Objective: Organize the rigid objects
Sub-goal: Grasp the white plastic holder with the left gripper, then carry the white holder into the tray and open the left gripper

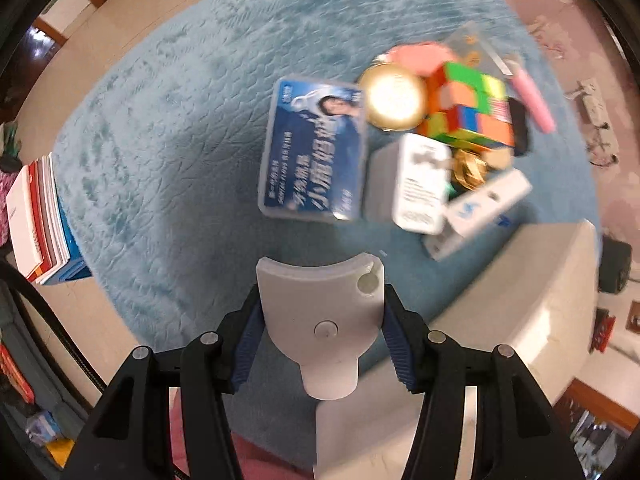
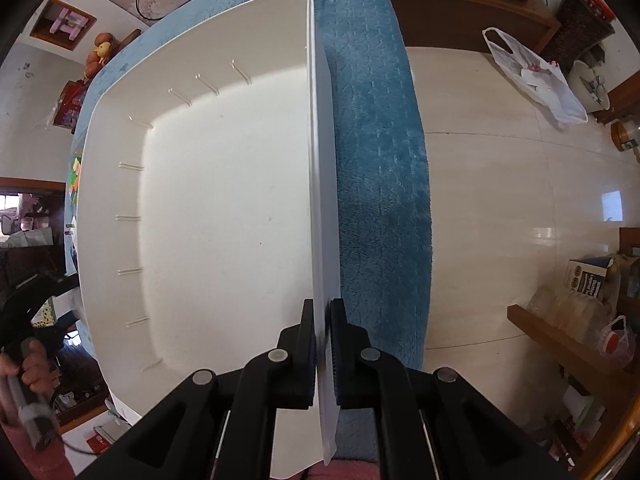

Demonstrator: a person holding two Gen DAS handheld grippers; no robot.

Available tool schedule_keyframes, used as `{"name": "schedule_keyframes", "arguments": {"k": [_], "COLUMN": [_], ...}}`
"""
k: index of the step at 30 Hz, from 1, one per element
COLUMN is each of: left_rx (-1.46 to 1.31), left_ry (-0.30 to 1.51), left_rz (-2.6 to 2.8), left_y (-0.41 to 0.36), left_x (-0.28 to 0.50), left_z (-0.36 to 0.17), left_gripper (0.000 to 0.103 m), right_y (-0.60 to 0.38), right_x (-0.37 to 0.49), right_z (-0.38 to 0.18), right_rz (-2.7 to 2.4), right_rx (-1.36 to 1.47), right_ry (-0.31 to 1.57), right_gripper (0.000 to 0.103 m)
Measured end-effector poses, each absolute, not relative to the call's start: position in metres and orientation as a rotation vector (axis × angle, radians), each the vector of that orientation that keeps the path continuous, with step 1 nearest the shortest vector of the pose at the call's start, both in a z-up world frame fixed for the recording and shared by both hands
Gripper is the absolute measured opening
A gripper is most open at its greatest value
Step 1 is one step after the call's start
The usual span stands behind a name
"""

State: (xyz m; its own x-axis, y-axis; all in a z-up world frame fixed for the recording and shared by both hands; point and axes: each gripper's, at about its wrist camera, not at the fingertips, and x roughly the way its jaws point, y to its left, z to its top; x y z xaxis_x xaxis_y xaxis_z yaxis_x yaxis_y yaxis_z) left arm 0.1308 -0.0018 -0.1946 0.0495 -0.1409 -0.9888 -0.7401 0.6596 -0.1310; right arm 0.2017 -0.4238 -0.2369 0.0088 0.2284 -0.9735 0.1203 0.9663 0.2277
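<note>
While both tools are busy, this is how things sit:

Left gripper (image 1: pixel 322 334): its two fingers squeeze a grey plastic piece (image 1: pixel 320 300) with a curved top edge. It is held up above the blue rug (image 1: pixel 168 128).

Right gripper (image 2: pixel 322 344): its fingers are almost closed and pinch the thin side wall of the white bin (image 2: pixel 224 208). The wall runs straight ahead from between the fingers.

White bin: the inside opens out to the left of the right gripper. Only small ribs show along its far walls. In the left view a white rounded corner of it shows to the right of the left gripper.

Pile of things: it lies on the rug ahead of the left gripper and a bit to the right. It looks blurry.

Blue card box (image 1: pixel 314 148): straight ahead of the left gripper, at the left edge of the pile.

Gold round lid (image 1: pixel 394 98): just beyond the blue card box, to its right.

Color cube (image 1: pixel 468 108): right beside the gold round lid.

White bottle (image 1: pixel 422 186): nearer than the cube, touching a long white box (image 1: pixel 484 210).

Pink stick (image 1: pixel 534 102): at the far right of the pile.

Books (image 1: pixel 40 216): stacked far off to the left of the left gripper.
</note>
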Motion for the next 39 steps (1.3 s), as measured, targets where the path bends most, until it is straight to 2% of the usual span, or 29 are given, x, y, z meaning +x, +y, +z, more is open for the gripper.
{"name": "schedule_keyframes", "arguments": {"k": [7, 13, 30, 39], "left_rx": [-0.711, -0.613, -0.249, -0.192], "left_ry": [1.402, 1.35, 1.457, 1.438], "left_rz": [0.401, 0.225, -0.21, -0.245], "left_y": [-0.031, -0.065, -0.209, -0.221], "left_x": [0.115, 0.122, 0.157, 0.158], "left_z": [-0.13, -0.11, -0.141, -0.142], "left_gripper": [0.059, 0.059, 0.059, 0.06], "right_y": [-0.425, -0.429, -0.429, -0.431], "right_x": [0.202, 0.201, 0.201, 0.201], "right_z": [-0.238, -0.239, -0.242, -0.242], "right_rz": [0.087, 0.088, 0.081, 0.08], "right_rx": [0.293, 0.328, 0.376, 0.385], "right_ry": [1.561, 1.559, 1.563, 1.561], "right_gripper": [0.007, 0.008, 0.009, 0.009]}}
